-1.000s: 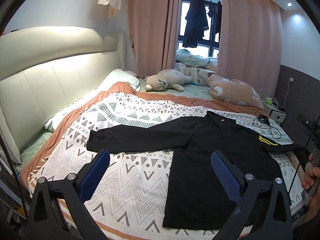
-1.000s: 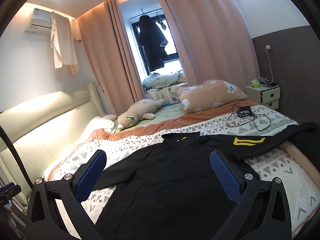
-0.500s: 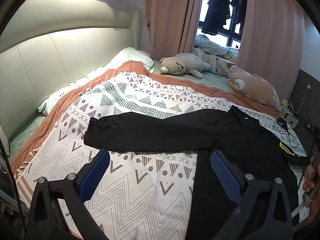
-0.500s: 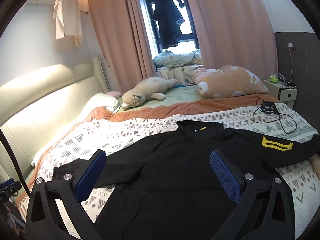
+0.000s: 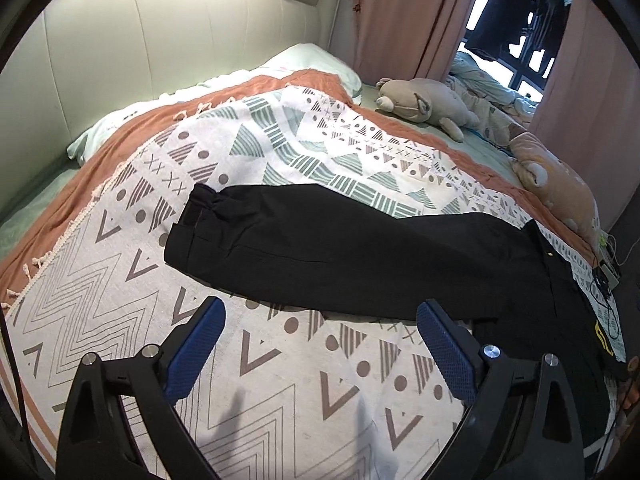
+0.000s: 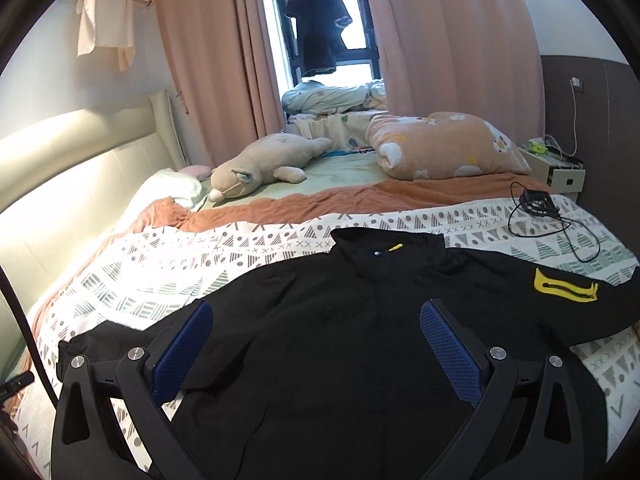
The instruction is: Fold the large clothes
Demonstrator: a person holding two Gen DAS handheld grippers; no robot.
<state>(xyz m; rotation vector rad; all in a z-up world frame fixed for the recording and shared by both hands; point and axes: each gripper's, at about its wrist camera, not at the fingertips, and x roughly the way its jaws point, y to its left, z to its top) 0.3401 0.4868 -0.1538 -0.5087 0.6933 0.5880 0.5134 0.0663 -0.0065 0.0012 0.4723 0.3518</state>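
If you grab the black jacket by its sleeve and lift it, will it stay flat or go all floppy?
Probably floppy: the jacket lies flat on the blanket, and its sleeve shows soft creases near the cuff. Lifted by the sleeve alone, the body would likely hang and drag. The cloth looks smooth, so it may slip in a loose pinch.

Our left wrist view hangs close above the black jacket (image 5: 360,256), over its sleeve, facing the headboard (image 5: 160,52); our right wrist view sits over its chest, facing the window (image 6: 332,40); both share the jacket.
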